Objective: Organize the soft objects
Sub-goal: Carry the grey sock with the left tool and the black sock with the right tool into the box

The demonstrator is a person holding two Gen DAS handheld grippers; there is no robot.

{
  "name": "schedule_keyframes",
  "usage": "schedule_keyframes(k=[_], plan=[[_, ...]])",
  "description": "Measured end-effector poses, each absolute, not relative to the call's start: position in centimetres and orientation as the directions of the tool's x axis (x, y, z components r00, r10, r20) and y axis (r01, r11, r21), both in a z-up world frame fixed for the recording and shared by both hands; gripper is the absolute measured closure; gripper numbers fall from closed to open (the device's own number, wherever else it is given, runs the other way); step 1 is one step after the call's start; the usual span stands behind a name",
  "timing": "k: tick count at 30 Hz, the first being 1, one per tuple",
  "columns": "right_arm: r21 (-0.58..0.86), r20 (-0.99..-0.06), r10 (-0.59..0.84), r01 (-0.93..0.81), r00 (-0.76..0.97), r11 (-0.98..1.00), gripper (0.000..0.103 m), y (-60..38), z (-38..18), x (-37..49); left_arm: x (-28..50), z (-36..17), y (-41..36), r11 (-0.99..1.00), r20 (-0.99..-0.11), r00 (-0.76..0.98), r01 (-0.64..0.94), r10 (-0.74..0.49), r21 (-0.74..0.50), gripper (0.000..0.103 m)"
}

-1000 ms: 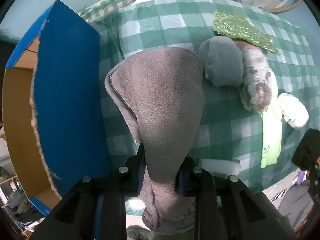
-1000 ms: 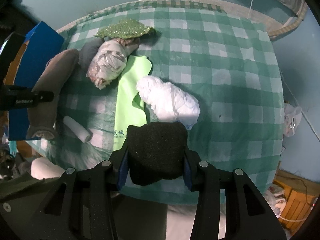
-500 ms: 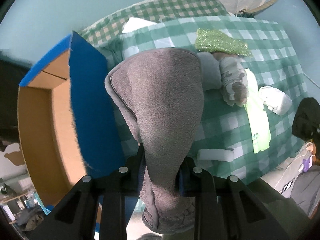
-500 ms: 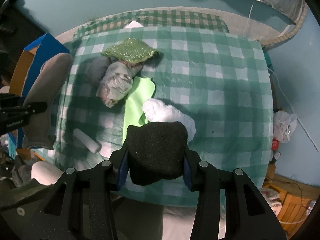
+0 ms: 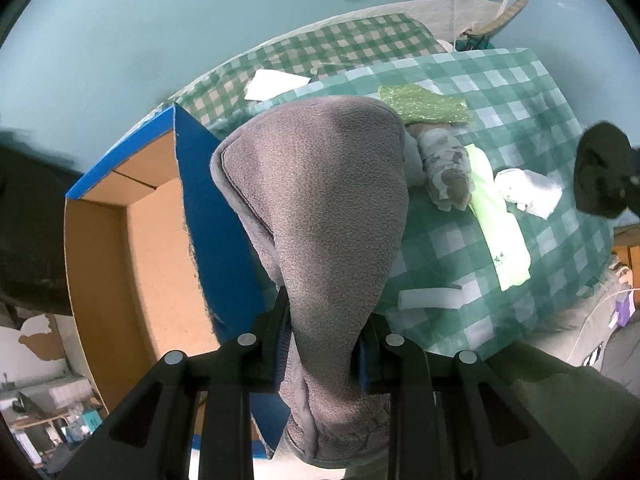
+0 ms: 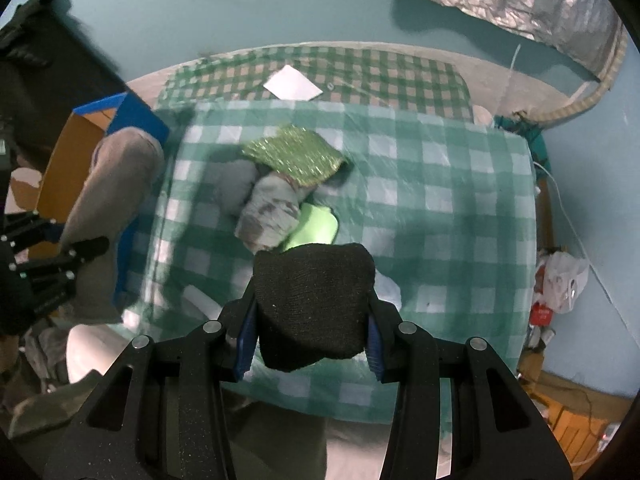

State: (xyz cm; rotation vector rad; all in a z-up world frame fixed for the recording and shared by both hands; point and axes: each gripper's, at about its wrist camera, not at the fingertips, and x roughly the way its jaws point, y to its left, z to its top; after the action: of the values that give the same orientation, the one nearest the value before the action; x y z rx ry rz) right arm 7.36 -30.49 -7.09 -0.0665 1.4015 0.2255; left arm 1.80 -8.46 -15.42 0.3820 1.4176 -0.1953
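Soft objects, largest first. Table (image 6: 460,208), green-checked cloth: carries the rest. Box (image 5: 132,248), blue outside, cardboard inside: at the table's edge. Grey fleece (image 5: 324,216): your left hand-held gripper (image 5: 323,354) is clamped on it, above table and box. Black knit (image 6: 314,300): gripped in your right hand-held gripper (image 6: 312,338). On the table: lime cloth (image 5: 500,236), glittery green piece (image 6: 294,154), patterned roll (image 6: 270,212), white bundle (image 5: 528,192).

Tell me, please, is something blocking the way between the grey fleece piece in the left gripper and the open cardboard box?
Nothing visible does. The grey fleece piece hangs clamped in the left gripper, and the cardboard box beside the table is open on top, its inside bare where visible.
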Motion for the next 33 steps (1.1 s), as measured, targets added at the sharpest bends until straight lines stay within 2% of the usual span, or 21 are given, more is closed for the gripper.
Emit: schedule_keyframes(k=[16,33], plan=[[0.093,-0.974,0.151,-0.307,0.171,0.947,0.060,-25.9,-4.5,9.7,0.5,-11.3,-6.4,0.925,-0.967,0.236,0.336,0.099,0.177,0.076],[0.125,-0.962,0.224,-0.471,0.159,0.873,0.060,-17.6,-3.2,11.5,-0.4,-9.3,-0.2,0.976,-0.963,0.247,0.157,0.110,0.152,0.076]])
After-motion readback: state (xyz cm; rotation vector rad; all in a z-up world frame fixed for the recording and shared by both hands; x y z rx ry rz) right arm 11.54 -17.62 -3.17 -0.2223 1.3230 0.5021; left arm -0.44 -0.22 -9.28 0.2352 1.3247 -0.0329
